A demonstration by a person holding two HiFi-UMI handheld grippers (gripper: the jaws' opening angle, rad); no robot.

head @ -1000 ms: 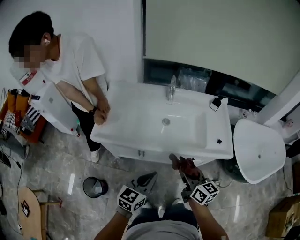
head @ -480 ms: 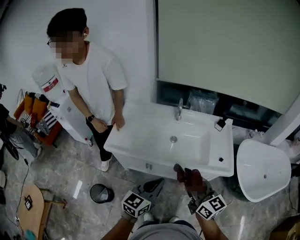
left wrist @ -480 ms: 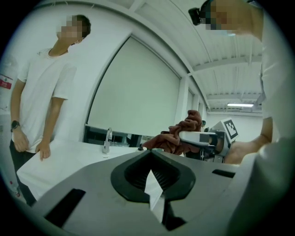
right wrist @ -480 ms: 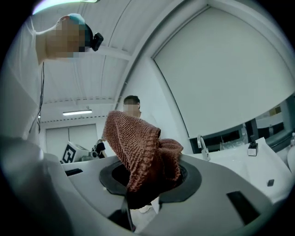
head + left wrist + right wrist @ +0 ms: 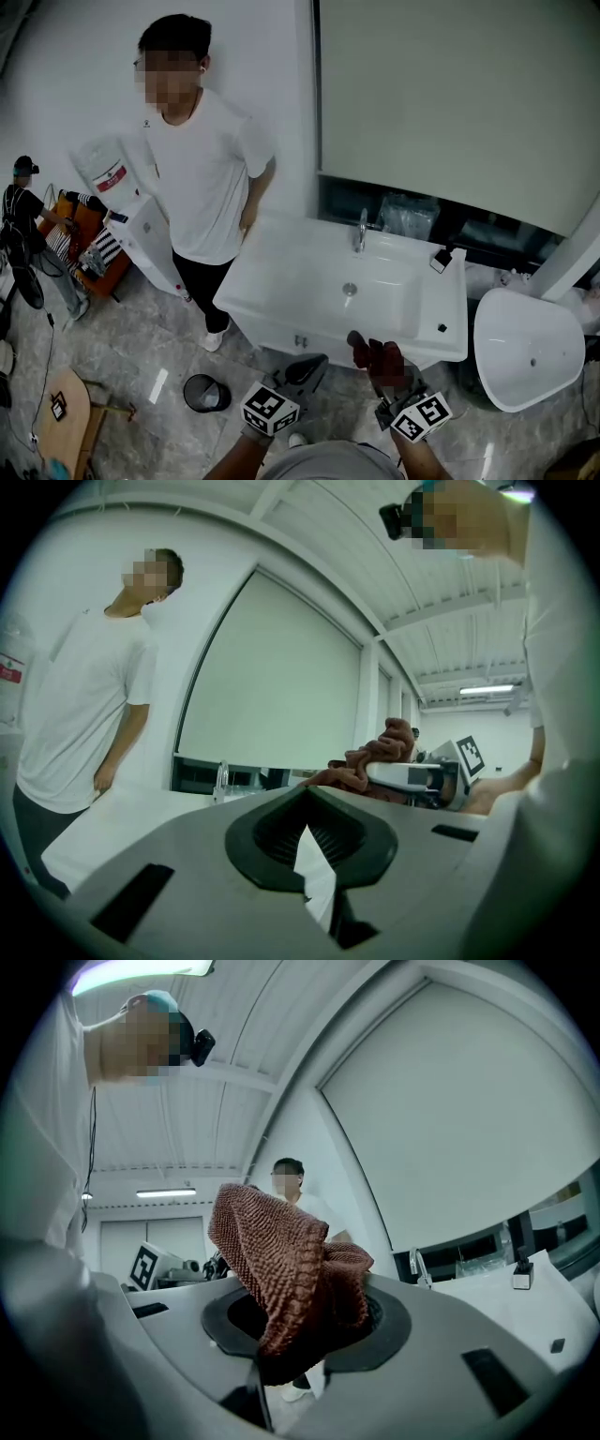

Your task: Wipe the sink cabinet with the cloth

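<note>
The white sink cabinet (image 5: 281,295) stands in the middle of the head view, with a chrome tap (image 5: 360,230) at its back; its top also shows in the left gripper view (image 5: 122,817) and the right gripper view (image 5: 506,1307). My right gripper (image 5: 380,367) hangs just before the cabinet's front edge, shut on a bunched red-brown cloth (image 5: 373,354). That cloth (image 5: 281,1269) fills the right gripper's (image 5: 300,1326) jaws. My left gripper (image 5: 305,368) is beside it on the left, shut and holding nothing; from the left gripper (image 5: 309,841) the cloth (image 5: 375,757) shows to the right.
A person in a white T-shirt (image 5: 202,178) stands at the cabinet's left end by the wall. A black bin (image 5: 205,392) sits on the floor front left. A white oval basin (image 5: 530,347) is on the right. A small dark object (image 5: 440,260) lies on the sink's right rim.
The person at the left has taken both hands off the sink's edge and straightened up by the wall. My grippers have stayed in front of the cabinet, the cloth still held.
</note>
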